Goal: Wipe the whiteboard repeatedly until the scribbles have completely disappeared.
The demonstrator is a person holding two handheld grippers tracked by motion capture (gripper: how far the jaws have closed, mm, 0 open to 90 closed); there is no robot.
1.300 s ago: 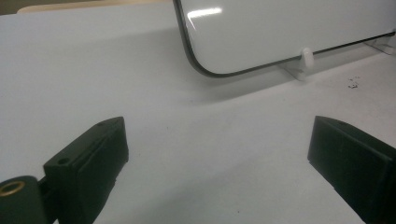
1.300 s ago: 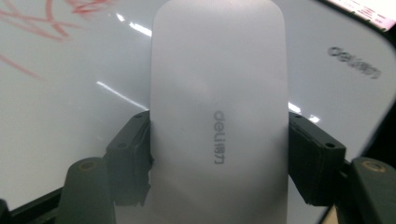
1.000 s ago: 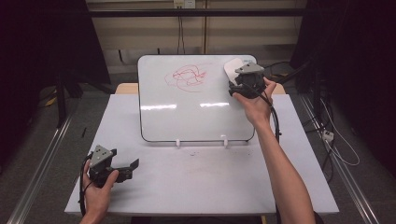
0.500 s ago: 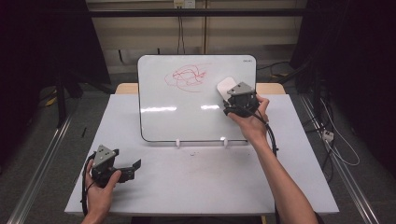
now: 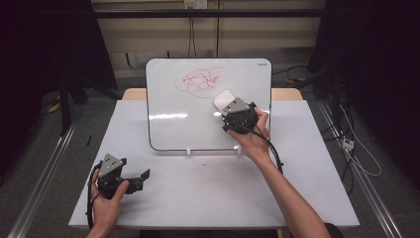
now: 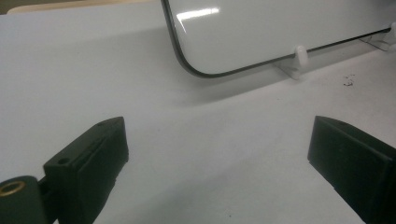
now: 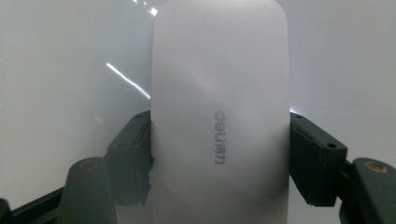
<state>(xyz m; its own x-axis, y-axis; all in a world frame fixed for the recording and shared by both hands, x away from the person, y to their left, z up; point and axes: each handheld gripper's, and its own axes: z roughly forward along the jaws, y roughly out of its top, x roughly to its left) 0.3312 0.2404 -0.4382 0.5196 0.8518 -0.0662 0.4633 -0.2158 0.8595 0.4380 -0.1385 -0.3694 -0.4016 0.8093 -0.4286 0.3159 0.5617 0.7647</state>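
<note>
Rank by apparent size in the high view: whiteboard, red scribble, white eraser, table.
1. table
2. whiteboard
3. red scribble
4. white eraser, partly hidden by the right tool that grips it, so it may look smaller than it is.

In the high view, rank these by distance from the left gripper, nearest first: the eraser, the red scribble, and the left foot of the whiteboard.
1. left foot: at the board's bottom edge, up and right of the left gripper.
2. eraser: in the right gripper, against the board.
3. red scribble: near the board's top.
</note>
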